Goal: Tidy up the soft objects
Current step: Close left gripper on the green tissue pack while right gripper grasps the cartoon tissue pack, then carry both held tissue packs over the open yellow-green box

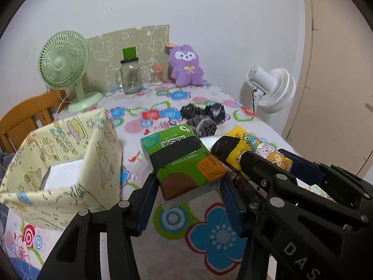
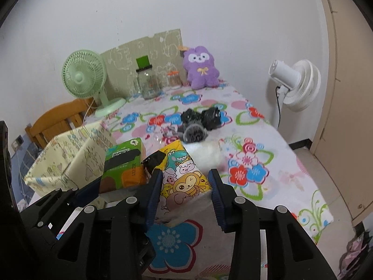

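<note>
**Two tissue packs lifted side by side above the flowered counter**

While both grippers point down toward the counter (image 1: 177, 107), I read the following. The left gripper (image 1: 186, 190) has its jaws clenched on the green tissue pack (image 1: 184, 161): the blue pads press on its two long sides. Its top carries a QR code, a black band, Chinese print I can only partly make out, and the printed figures "20251101" on an orange patch. The right gripper (image 2: 185, 191) grasps the yellow tissue pack (image 2: 184, 177), its jaws closing on the pack's sides. This pack bears cartoon animals: a dinosaur, a sheep, a monkey, an elephant; no readable brand. A dark wrapper (image 2: 152, 163) with pale lettering too small to read lies wedged between the two packs. Part of the letters "DAS" shows on the right gripper's body in the left wrist view.

Both packs are soft, film-wrapped blocks, held off the cloth and nearly touching each other. The fabric box (image 1: 63, 161), pale yellow with small drawings, stands open just left of the green pack. Behind the packs lie crumpled black bags (image 1: 202, 112) and a grey roll (image 1: 206, 127); farther back stand a green fan (image 1: 64, 65), a glass jar (image 1: 131, 74), a cotton-swab pot (image 1: 156, 75) and a purple plush (image 1: 185, 66). Open cloth remains on the right, up to the counter's edge, beyond which stands a white fan (image 1: 272, 88).
</note>
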Available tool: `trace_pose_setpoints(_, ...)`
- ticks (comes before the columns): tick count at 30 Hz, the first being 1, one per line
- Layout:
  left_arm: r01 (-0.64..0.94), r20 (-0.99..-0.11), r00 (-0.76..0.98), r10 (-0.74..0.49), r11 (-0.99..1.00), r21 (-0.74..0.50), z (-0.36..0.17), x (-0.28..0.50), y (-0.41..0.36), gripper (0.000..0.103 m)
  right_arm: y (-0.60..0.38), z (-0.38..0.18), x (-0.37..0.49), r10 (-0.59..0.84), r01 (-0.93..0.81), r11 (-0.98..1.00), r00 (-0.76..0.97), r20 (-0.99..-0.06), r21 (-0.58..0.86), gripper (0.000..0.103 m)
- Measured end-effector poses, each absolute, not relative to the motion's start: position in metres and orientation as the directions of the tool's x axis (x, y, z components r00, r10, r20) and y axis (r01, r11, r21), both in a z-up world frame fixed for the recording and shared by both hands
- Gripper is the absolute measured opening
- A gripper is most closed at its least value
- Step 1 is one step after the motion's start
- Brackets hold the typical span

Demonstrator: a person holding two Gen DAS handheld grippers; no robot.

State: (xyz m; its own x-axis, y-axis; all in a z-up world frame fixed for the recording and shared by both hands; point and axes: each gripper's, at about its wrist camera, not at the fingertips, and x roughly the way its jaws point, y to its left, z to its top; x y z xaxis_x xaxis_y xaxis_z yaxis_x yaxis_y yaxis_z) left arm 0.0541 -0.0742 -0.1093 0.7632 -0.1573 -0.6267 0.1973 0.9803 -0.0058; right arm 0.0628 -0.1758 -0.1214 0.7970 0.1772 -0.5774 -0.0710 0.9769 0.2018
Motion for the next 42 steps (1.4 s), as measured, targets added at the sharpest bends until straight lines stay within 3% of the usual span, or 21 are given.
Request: trace_pose_setpoints(42, 0.154, -0.547, 0.828, -0.126, 0.988, 0.007, -0.033, 0.075, -0.042, 0.056, -0.146, -0.039, 0.091, 0.180, -0.111, 0.980, 0.839, -0.513, 0.162, 0.043)
